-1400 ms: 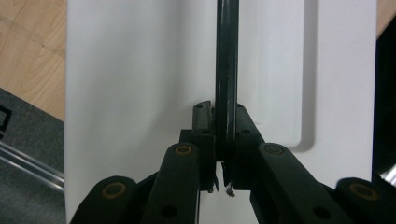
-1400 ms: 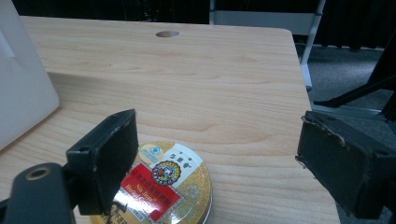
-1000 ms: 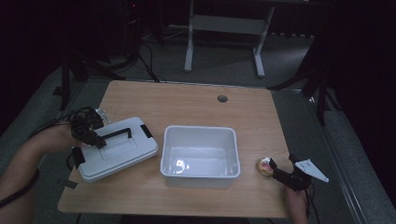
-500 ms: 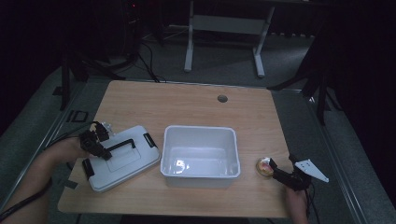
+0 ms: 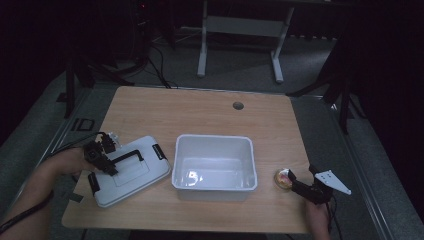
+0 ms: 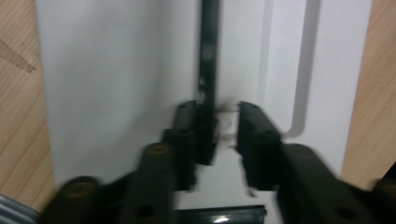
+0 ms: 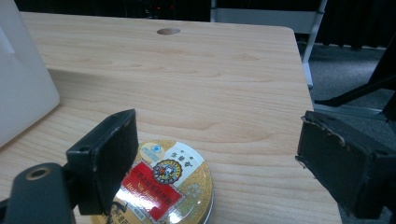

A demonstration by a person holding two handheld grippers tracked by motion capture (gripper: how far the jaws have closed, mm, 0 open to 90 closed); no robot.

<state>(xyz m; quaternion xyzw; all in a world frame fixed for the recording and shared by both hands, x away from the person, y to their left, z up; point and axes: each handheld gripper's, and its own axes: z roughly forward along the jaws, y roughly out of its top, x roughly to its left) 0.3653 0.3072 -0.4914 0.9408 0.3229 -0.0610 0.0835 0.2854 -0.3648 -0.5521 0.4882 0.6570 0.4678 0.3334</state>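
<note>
Smooth white plastic lid (image 5: 131,171), glossy metal tin (image 7: 164,187), matt wood table (image 5: 200,110)

Your high view hangs above your side of the table (image 5: 210,112), looking forward and down, far enough back to catch the whole top plus the floor behind. Your left gripper view stares straight down, super close on the white lid (image 6: 116,70) and its black handle (image 6: 208,60). Your right gripper view sits low, looking level across the wood past the tin (image 7: 163,186). All three share that tabletop, and the tin (image 5: 283,178) and lid (image 5: 131,170) show from above too
</note>
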